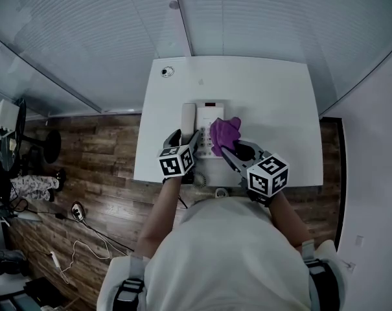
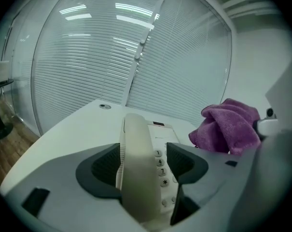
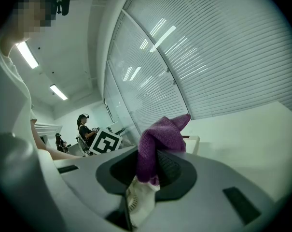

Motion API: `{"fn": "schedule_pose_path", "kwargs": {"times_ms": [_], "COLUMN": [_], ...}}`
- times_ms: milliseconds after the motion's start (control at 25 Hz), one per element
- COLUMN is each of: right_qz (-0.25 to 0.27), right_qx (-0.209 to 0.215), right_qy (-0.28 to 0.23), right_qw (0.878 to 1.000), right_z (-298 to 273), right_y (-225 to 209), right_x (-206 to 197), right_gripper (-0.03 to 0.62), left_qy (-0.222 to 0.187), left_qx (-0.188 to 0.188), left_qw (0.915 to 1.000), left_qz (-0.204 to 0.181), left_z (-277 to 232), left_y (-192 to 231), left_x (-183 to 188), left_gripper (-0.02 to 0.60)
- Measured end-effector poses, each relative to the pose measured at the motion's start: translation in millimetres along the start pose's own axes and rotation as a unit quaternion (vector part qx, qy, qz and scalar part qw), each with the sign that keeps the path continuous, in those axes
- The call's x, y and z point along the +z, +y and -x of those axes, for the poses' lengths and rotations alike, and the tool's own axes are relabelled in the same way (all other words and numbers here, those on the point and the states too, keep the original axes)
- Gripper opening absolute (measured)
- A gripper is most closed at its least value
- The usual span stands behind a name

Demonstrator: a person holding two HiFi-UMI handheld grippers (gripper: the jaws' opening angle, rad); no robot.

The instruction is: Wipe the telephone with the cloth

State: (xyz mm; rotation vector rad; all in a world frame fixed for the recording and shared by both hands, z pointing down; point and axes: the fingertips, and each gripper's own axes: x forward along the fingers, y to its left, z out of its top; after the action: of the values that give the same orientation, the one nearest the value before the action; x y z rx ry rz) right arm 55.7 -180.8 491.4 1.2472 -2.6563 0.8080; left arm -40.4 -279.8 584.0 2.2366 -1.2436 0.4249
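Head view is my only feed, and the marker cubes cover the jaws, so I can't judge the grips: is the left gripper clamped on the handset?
Observer: No. The left gripper is open. The handset lies between its jaws, and the keypad shows in the gap beside the right jaw.
Operator: And the cloth, is it really held?
Observer: Yes. The right gripper is shut on the purple cloth, which sticks up from between the jaws.

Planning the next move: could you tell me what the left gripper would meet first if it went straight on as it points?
Likely the telephone's handset, which lies between the open jaws of the left gripper; depth is unclear, but nothing comes before it.
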Motion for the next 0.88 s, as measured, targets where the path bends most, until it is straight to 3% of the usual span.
{"fn": "schedule_pose_path", "kwargs": {"times_ms": [280,440,600,880], "right_qz": [-0.007,-0.017,-0.019,-0.018], "right_qx": [-0.017,-0.024,-0.031,-0.046], "right_qy": [-0.014,-0.025,-0.028,-0.037], "right_qw": [1.0,0.999,0.999,0.998], "right_z": [7.6,9.9,12.6,22.3], "right_y": [23.7,42.5,62.8,101.5], "right_x": [-6.1,-10.5,-17.2,-36.6], "right_gripper": [0.098,0.098,0.098,0.098], "left_qy": [-0.041,-0.071,-0.086,-0.075], "left_qx": [-0.037,-0.064,-0.073,-0.096], "left_qw": [0.9974,0.9933,0.9914,0.9906], "left_qz": [0.048,0.066,0.067,0.062], "left_z": [59.7,99.8,133.7,178.5], "left_y": [-13.5,-21.5,-26.0,-31.7], "left_x": [-1.5,5.3,5.7,-16.8], "left_gripper": [0.282,0.126,0.065,0.034]}}
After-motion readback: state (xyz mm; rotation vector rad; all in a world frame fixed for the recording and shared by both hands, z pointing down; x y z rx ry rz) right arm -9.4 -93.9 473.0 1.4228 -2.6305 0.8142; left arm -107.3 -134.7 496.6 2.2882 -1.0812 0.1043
